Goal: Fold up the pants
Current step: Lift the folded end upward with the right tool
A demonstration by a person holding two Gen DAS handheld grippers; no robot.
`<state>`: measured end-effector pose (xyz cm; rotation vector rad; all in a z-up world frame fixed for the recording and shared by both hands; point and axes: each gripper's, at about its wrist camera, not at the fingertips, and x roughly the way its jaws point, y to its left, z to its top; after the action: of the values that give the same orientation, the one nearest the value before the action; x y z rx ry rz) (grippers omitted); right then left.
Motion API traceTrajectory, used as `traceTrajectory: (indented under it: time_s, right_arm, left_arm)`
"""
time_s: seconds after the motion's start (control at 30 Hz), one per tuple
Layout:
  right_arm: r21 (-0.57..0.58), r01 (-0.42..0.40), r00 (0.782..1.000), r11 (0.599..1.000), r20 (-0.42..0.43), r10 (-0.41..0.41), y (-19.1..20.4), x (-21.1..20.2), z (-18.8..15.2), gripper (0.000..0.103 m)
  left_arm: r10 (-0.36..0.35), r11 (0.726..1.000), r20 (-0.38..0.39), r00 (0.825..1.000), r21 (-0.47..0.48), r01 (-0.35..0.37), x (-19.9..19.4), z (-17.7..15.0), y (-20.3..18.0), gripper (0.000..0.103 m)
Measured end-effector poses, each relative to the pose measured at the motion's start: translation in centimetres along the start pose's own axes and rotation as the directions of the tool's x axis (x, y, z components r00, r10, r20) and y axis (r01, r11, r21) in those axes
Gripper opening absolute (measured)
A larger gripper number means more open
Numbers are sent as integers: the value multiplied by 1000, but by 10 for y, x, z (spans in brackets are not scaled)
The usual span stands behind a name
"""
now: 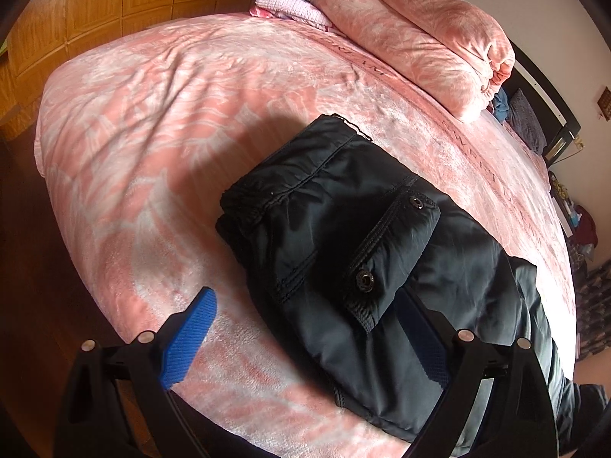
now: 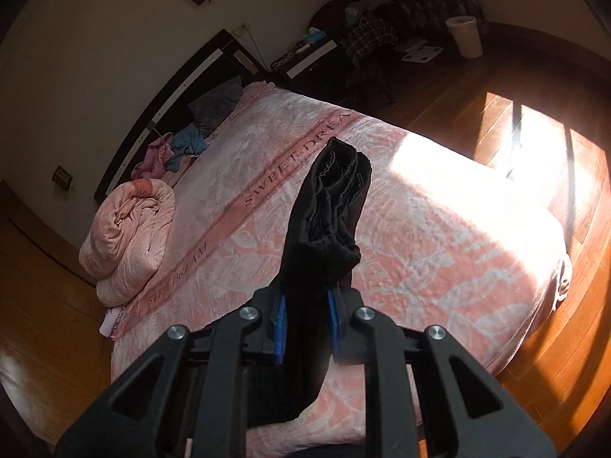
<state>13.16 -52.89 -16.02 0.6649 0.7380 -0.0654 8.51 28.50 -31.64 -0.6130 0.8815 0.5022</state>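
The black pants lie folded in a thick stack on the pink bed, a flap pocket with two snaps on top. My left gripper is open just above the stack's near end; its left blue pad is over the blanket and the right finger is over the fabric. In the right wrist view my right gripper is shut on a bunched end of the pants, which sticks up and forward between the blue pads, hems showing at the tip.
A pink patterned blanket covers the bed. A rolled pink quilt lies at the head, also in the right wrist view. Loose clothes lie by the dark headboard. Wooden floor surrounds the bed.
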Motion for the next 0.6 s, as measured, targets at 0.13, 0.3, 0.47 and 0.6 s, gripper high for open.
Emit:
traceTrajectory:
  time_s: [0.13, 0.3, 0.47, 0.6]
  right_arm:
    - [-147, 30, 999, 989, 19, -28, 56, -11, -3, 16]
    - [-309, 58, 998, 949, 34, -50, 119, -15, -19, 16]
    - [-398, 65, 998, 915, 30, -58, 167, -5, -40, 15]
    - [-474, 89, 996, 876, 43, -78, 208, 3, -61, 15]
  left_arm:
    - [-18, 1000, 44, 999, -20, 19, -4, -15, 4, 95]
    - [-48, 997, 80, 996, -49, 52, -9, -19, 12, 95]
    - [-60, 995, 94, 994, -77, 68, -10, -23, 20, 95]
    - [-69, 995, 71, 995, -72, 74, -6, -22, 20, 95]
